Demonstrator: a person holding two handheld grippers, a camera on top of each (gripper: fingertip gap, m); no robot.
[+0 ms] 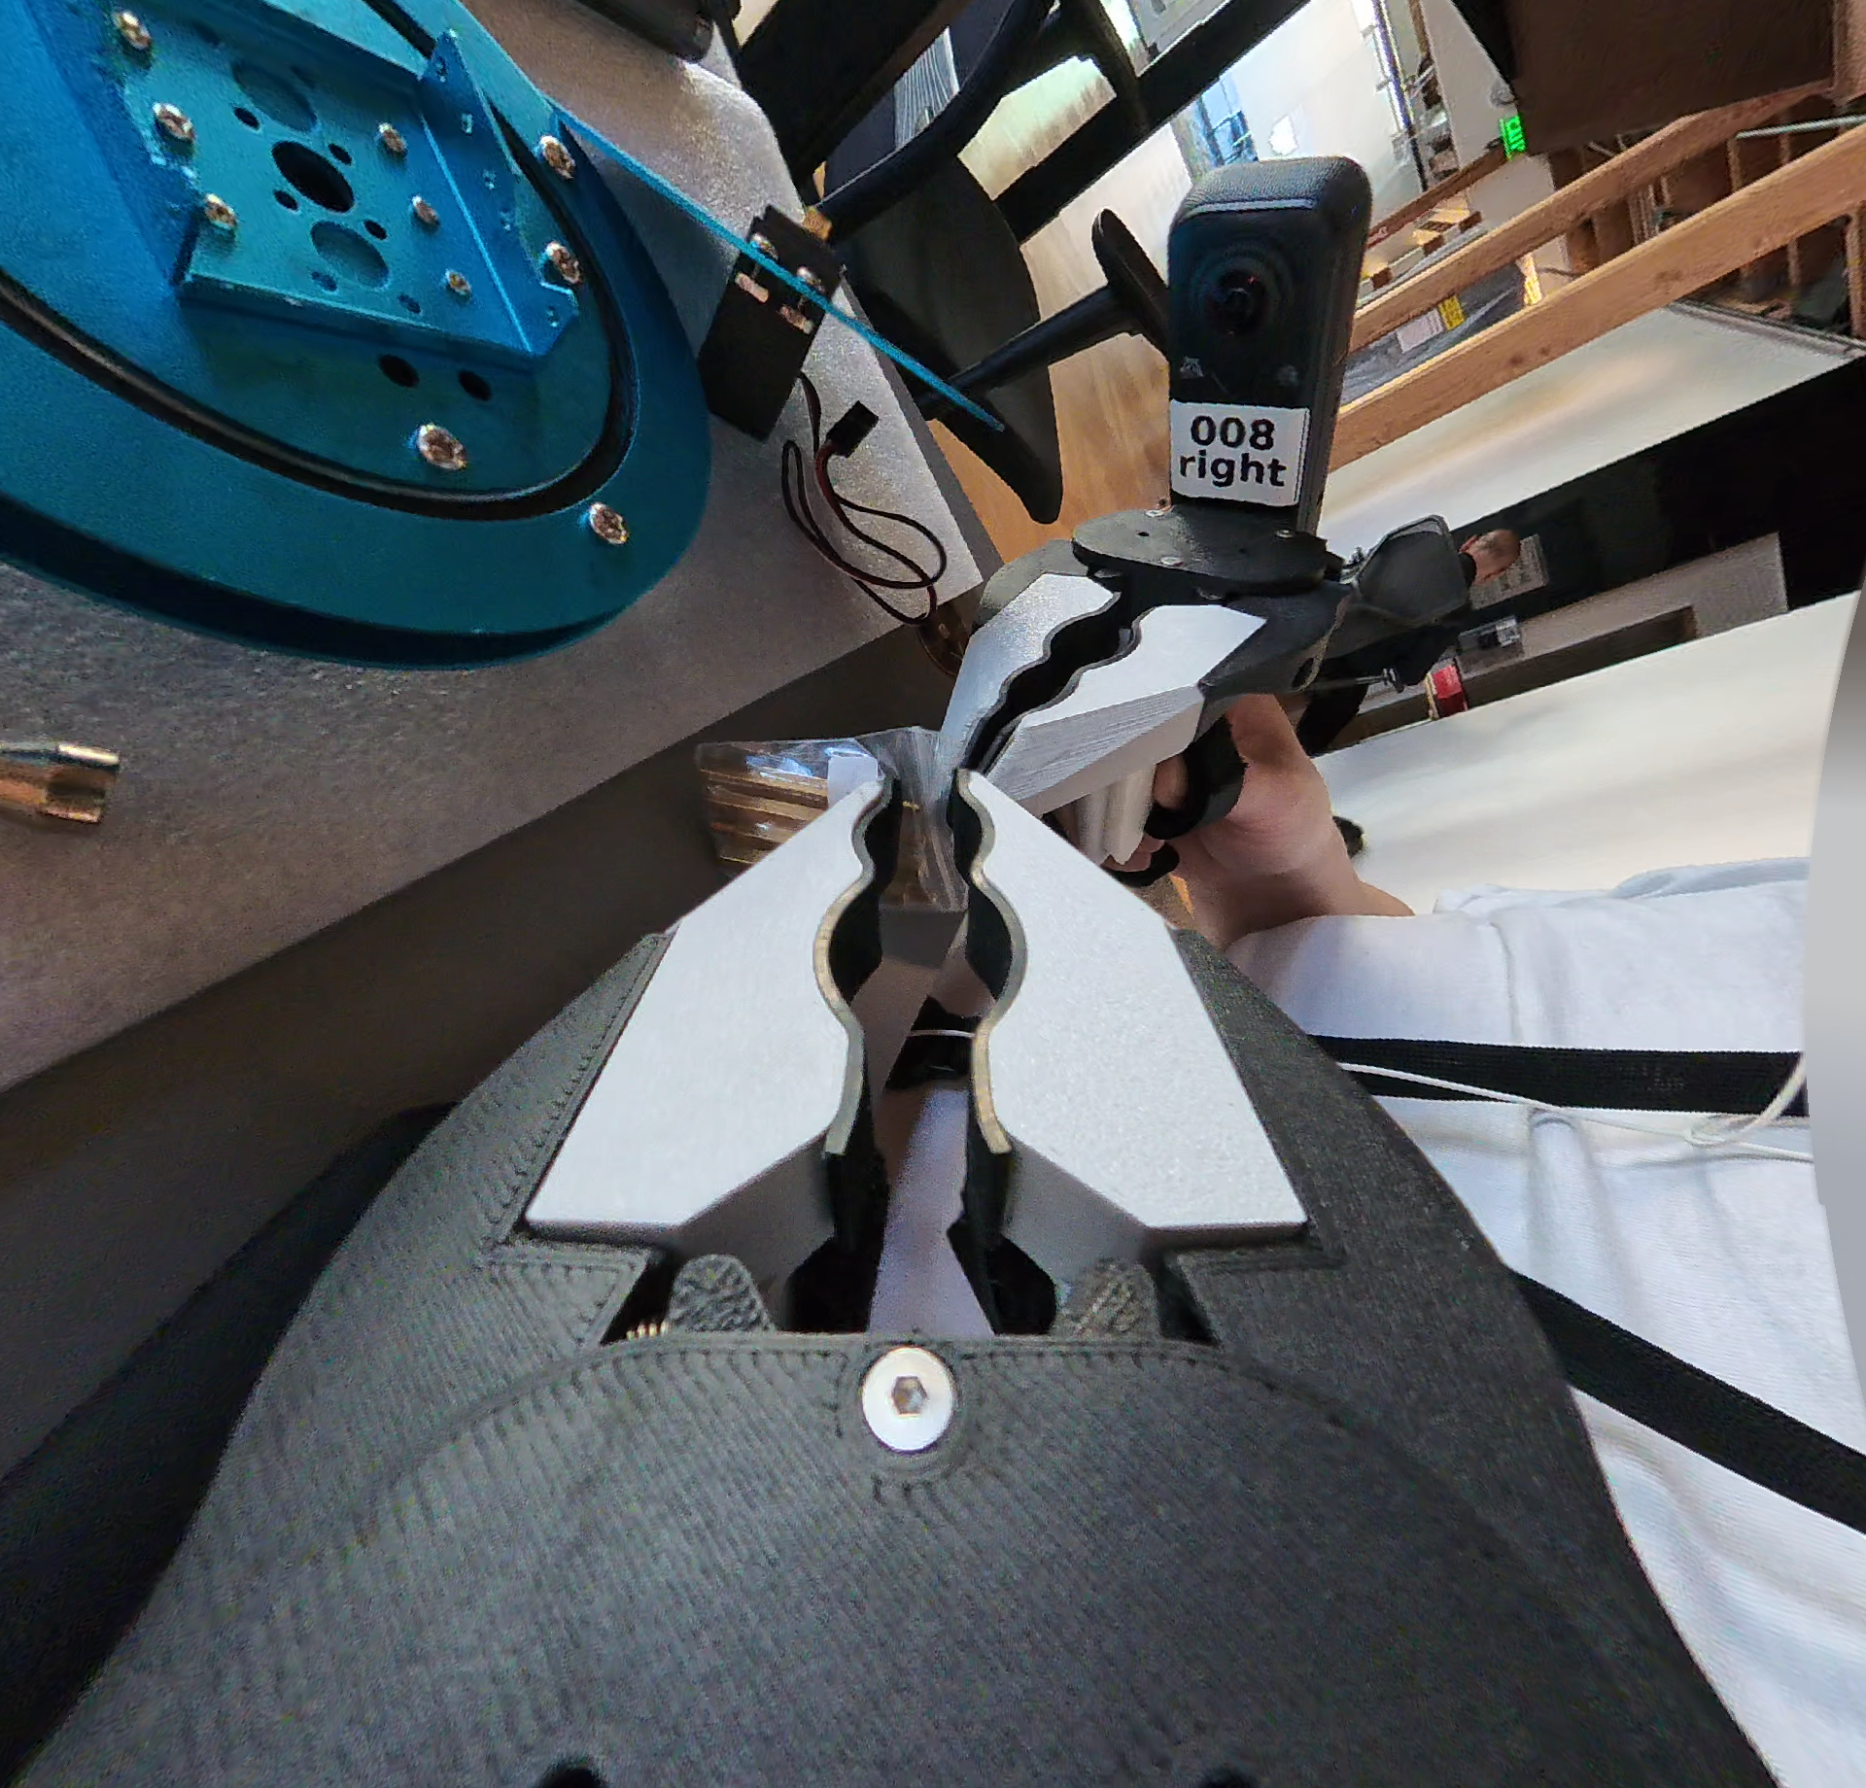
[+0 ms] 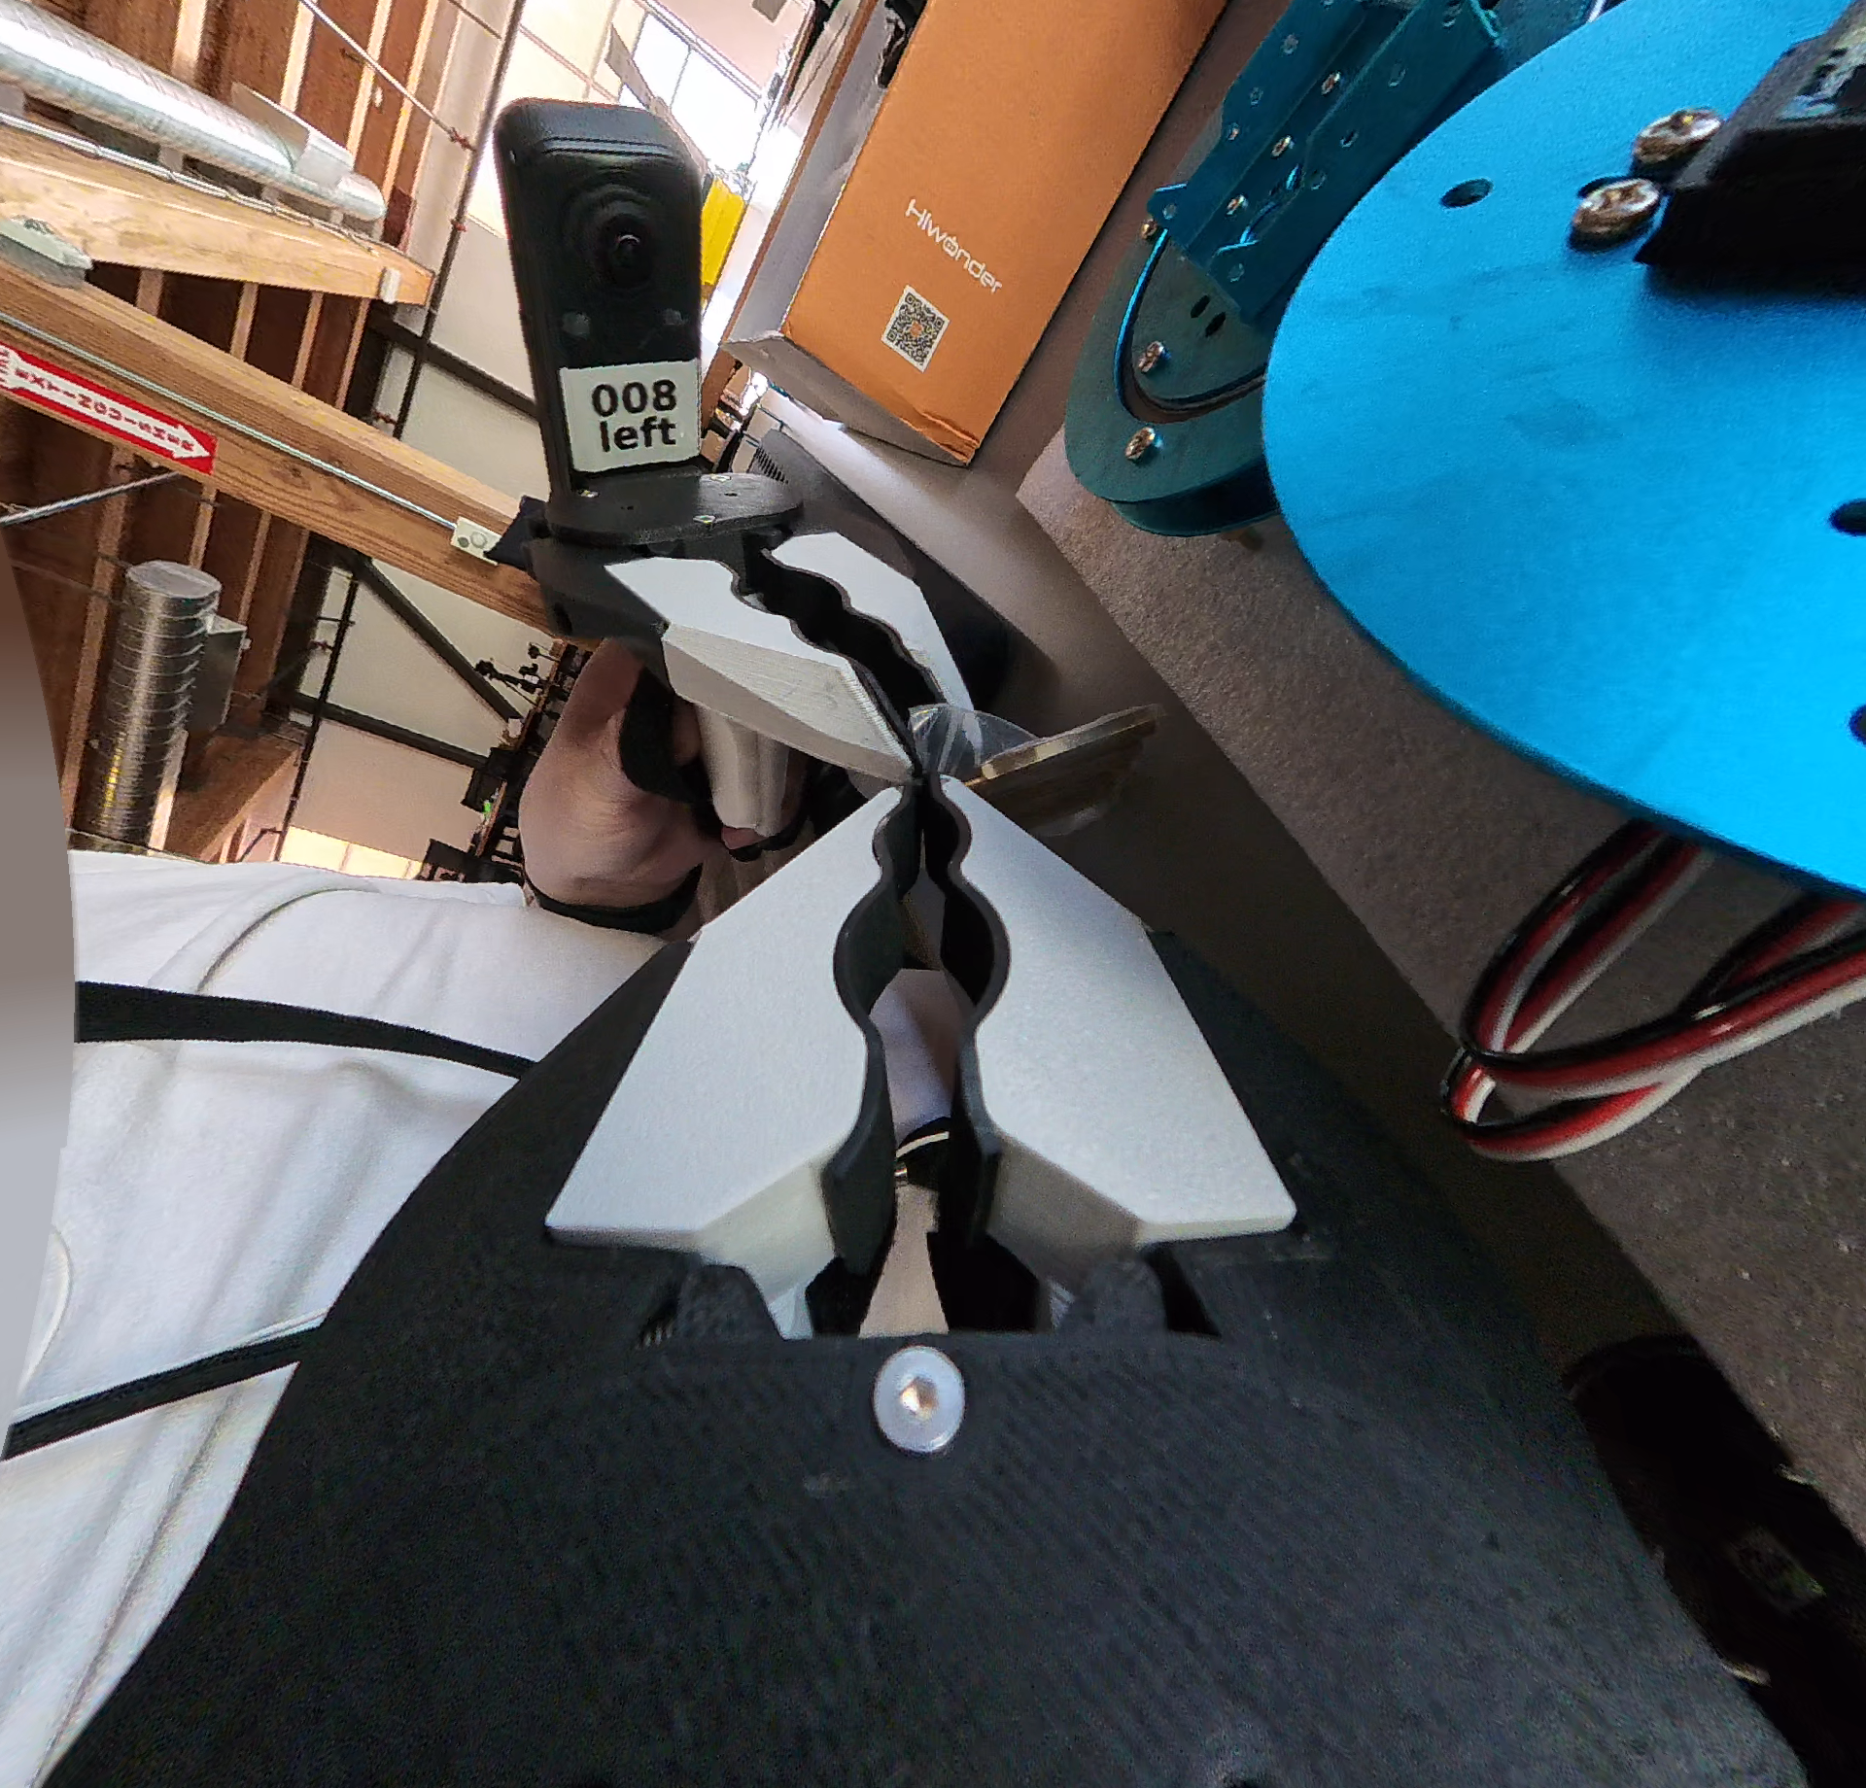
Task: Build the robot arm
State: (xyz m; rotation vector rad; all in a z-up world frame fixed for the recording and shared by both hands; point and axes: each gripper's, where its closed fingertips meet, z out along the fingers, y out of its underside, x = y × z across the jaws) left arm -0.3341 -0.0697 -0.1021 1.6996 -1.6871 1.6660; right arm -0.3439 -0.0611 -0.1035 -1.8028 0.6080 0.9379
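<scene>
A small clear plastic bag [image 1: 808, 765] with brass-coloured parts hangs in the air beside the table edge. My left gripper [image 1: 924, 796] is shut on the bag's clear corner. My right gripper [image 1: 957, 778] comes in from the upper right and pinches the same corner, tip to tip with the left. In the right wrist view my right gripper [image 2: 921, 796] is shut on the bag [image 2: 959, 730], with a brass disc [image 2: 1070, 750] showing inside it. The left gripper [image 2: 904, 765] meets it from the upper left. A hand holds each gripper's handle.
A blue round metal plate [image 1: 303, 326] with a square bracket lies on the grey foam mat [image 1: 404, 780], also in the right wrist view [image 2: 1565, 528]. A black servo [image 1: 767, 326] with wires [image 1: 868, 538], a metal standoff [image 1: 61, 780], an orange box [image 2: 959, 175] and a chair [image 1: 939, 225] are nearby. Both grippers' tips are close together, under 4 cm apart. The blue round metal plate [image 1: 303, 326] lies around 10 centimeters away from my left fingertips. It turns up in the right wrist view [image 2: 1205, 273] as well.
</scene>
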